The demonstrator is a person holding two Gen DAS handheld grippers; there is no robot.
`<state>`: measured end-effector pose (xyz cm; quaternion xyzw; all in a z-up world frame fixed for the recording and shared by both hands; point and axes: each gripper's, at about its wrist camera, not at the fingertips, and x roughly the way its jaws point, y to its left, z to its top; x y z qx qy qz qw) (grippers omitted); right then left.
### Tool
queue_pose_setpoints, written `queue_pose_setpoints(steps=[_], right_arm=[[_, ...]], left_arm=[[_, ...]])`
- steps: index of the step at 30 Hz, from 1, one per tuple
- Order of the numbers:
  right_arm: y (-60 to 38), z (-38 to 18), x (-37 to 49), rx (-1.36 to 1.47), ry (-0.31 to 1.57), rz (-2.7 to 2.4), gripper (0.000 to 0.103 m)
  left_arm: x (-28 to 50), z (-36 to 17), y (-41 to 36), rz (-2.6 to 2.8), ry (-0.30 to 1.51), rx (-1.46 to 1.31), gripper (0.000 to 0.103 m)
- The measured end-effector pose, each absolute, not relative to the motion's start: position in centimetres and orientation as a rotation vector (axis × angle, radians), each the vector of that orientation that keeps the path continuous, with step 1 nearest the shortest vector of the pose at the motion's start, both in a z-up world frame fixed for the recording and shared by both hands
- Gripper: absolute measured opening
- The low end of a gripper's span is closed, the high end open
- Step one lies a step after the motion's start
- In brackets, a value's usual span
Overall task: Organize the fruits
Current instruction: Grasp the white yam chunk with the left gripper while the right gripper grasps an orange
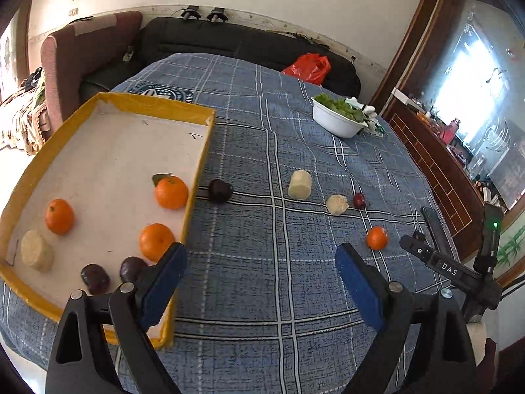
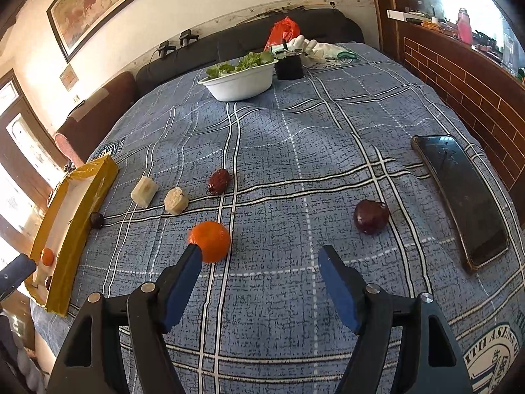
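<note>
A yellow tray (image 1: pixel 200 151) sits at the left of the blue plaid table; it also shows in the right wrist view (image 2: pixel 73 229). It holds three oranges (image 1: pixel 171 192), a pale cut piece (image 1: pixel 36 250) and two dark fruits (image 1: pixel 95 277). On the cloth lie a dark fruit (image 1: pixel 220 190) by the tray's side, two pale pieces (image 2: pixel 144 191) (image 2: pixel 176 200), a reddish fruit (image 2: pixel 219 180), an orange (image 2: pixel 210 241) and a dark red fruit (image 2: pixel 370 216). My left gripper (image 1: pixel 261 259) is open and empty beside the tray. My right gripper (image 2: pixel 261 257) is open and empty, its left finger next to the orange.
A white bowl of greens (image 2: pixel 241 80) stands at the far side with a black cup (image 2: pixel 288 65) and white gloves (image 2: pixel 308 47). A phone (image 2: pixel 462 197) lies at the right. A red bag (image 1: pixel 308 67) sits on the sofa behind the table.
</note>
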<state>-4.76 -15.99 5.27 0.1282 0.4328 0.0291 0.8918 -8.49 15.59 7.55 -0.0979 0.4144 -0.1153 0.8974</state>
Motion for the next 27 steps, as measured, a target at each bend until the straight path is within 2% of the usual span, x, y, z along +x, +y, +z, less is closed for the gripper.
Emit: queue_pose_setpoints(steps=[18,22,26,27], right_arm=[[-12.7,2.8,-0.1,0.19,0.946,0.183,0.078],[-12.3,2.7,0.0,0.164,0.945,0.201,0.078],[-12.0,2.8,0.0,0.147,0.939,0.207,0.078],[-12.0,2.8,0.0,0.149,0.937,0.211,0.078]], left_arm=[[4.4,2.7,7.2,-0.237,0.925,-0.055,0.09],[5.5,1.9,6.4,-0.266,0.932,-0.033,0.072],[6.3,1.1,5.6,-0.274,0.948,-0.007,0.062],[6.5,0.8,5.6,-0.274,0.955,-0.006,0.057]])
